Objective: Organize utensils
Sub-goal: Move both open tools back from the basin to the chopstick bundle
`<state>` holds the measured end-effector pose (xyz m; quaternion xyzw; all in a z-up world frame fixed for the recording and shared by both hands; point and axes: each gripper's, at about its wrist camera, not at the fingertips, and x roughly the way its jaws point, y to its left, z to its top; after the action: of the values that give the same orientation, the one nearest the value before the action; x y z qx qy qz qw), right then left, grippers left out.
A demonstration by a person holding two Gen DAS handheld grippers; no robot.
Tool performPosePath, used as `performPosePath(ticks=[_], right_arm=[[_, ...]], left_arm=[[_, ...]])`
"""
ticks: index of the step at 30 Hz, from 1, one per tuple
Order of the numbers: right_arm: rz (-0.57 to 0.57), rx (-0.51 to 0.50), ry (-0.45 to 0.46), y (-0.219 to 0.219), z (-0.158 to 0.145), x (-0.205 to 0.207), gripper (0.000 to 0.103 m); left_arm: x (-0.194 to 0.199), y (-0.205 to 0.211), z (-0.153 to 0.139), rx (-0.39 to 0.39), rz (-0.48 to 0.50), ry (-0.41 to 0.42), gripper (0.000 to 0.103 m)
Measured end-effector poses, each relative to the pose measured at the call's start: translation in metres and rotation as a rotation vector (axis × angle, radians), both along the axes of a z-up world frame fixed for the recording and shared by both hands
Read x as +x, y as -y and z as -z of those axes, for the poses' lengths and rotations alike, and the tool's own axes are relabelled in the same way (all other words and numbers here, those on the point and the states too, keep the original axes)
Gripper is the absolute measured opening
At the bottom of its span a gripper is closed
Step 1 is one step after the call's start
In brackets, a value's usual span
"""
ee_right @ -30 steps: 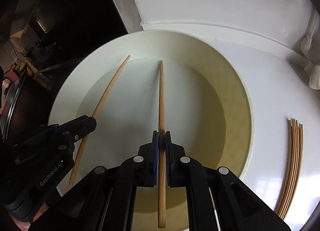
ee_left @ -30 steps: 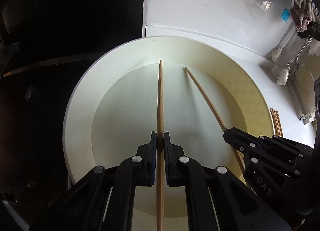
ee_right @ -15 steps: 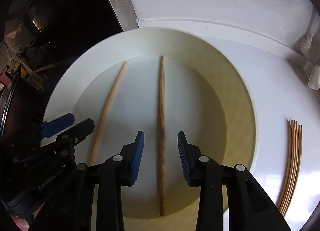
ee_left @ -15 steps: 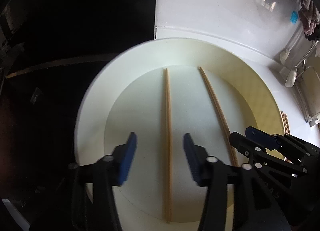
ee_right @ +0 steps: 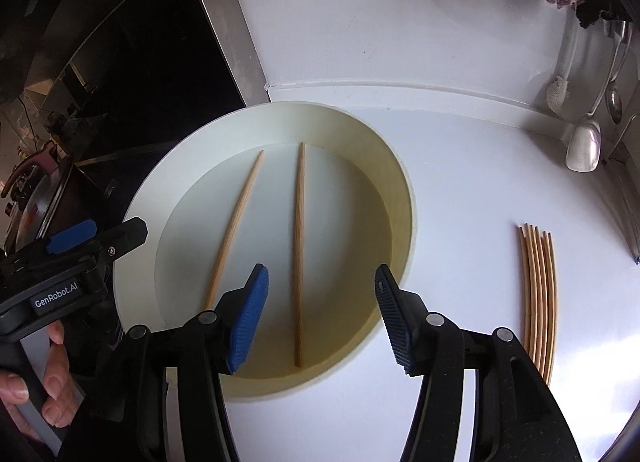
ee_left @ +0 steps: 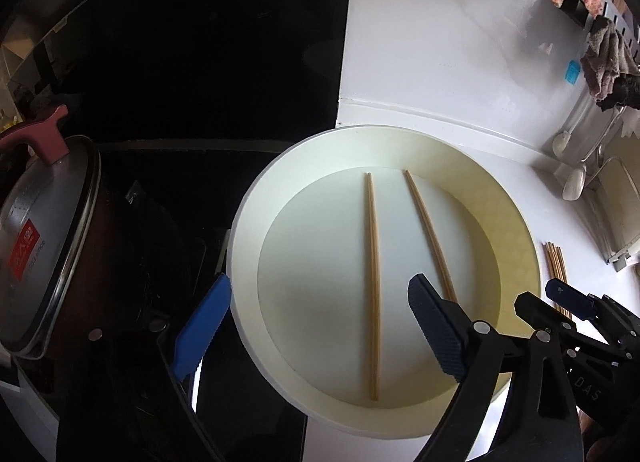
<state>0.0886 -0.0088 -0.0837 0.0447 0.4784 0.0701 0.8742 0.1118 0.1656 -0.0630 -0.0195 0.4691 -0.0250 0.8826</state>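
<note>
Two wooden chopsticks lie loose in a wide cream plate [ee_left: 248, 221], side by side, tips toward the wall. In the left wrist view my left gripper [ee_left: 318, 326] hangs above the left chopstick [ee_left: 373, 282]. Its jaws are opening wide and touch nothing. The right chopstick [ee_left: 426, 229] runs under its right finger, and my right gripper [ee_left: 540, 294] shows at the lower right. In the right wrist view my right gripper [ee_right: 322, 318] is above the right chopstick [ee_right: 299, 254], jaws opening, pads clear of it. The other chopstick [ee_right: 236, 229] and the left gripper [ee_right: 100, 238], held by a hand, are to its left.
A bundle of several chopsticks [ee_right: 538, 294] lies on the white counter right of the plate [ee_right: 144, 221]. A spoon [ee_right: 584, 145] and a brush [ee_right: 558, 93] hang at the back right under a cloth [ee_left: 604, 61]. A lidded pot [ee_left: 44, 242] stands left on the dark stove.
Both grippers were shut on a chopstick each; both have opened, let go and lifted back. The two chopsticks now rest on the plate.
</note>
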Motion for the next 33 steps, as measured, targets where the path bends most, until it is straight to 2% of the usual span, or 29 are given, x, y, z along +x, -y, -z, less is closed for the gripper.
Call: performPosePath(ticks=[8,21,26,33], right_arm=[[0.078,-0.014,0.003,0.042,0.002,-0.046,0.057],[0.299,-0.093,0.025,0.175,0.001,-0.115,0.060],[0.332,-0.103,0.026,0.215,0.015,-0.122,0.061],[0.303,-0.102,0.027,0.241,0.044,-0.111,0.061]], left_arm=[[-0.029,0.040,-0.008,-0.021,0.084,0.013,0.091],[-0.067,0.155,-0.015,-0.074,0.249,0.042,0.093],[-0.078,0.200,-0.003,-0.084,0.281,0.034,0.093],[-0.080,0.239,0.031,-0.086,0.247,0.005,0.093]])
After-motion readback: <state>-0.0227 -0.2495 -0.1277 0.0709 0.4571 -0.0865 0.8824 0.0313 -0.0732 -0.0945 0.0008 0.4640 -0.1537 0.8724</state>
